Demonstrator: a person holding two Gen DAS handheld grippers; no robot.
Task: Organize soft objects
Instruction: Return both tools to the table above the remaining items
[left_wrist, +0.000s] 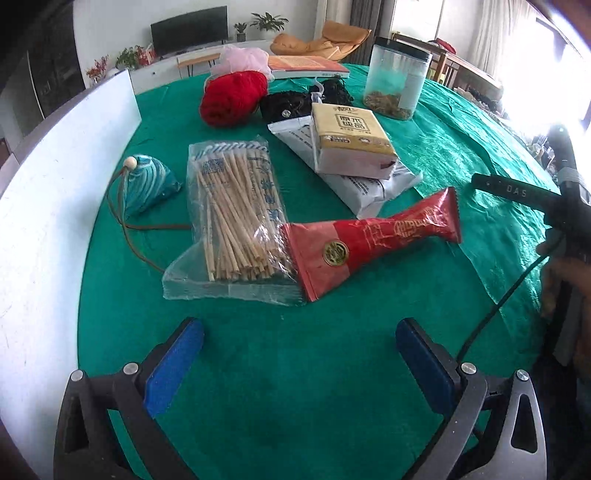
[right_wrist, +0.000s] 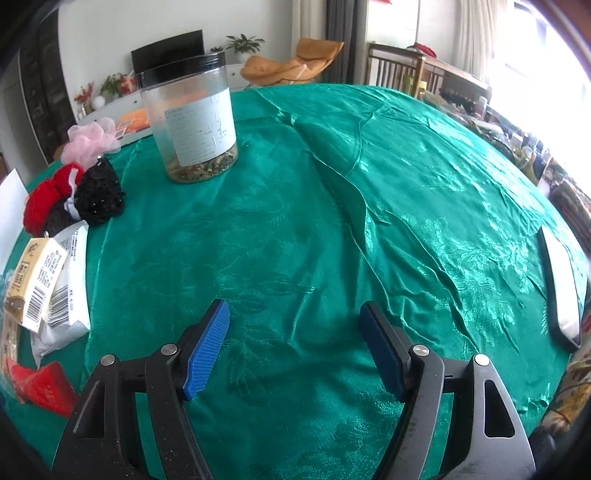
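My left gripper (left_wrist: 299, 339) is open and empty above bare green cloth, just short of a red foil packet (left_wrist: 365, 243) and a clear bag of wooden sticks (left_wrist: 236, 218). Beyond lie a teal pouch (left_wrist: 147, 184), a tissue pack (left_wrist: 351, 140) on a white packet (left_wrist: 362, 184), red yarn (left_wrist: 232, 98), black knit items (left_wrist: 291, 103) and a pink mesh puff (left_wrist: 243, 61). My right gripper (right_wrist: 295, 325) is open and empty over bare cloth; yarn (right_wrist: 46, 195), black knit (right_wrist: 99, 195) and puff (right_wrist: 92, 138) lie far left.
A black-lidded plastic jar (right_wrist: 192, 118) stands at the back, also in the left wrist view (left_wrist: 395, 81). A white board (left_wrist: 55, 192) borders the table's left. A book (left_wrist: 306, 66) lies at the back. A white tray (right_wrist: 561, 288) sits at the right edge.
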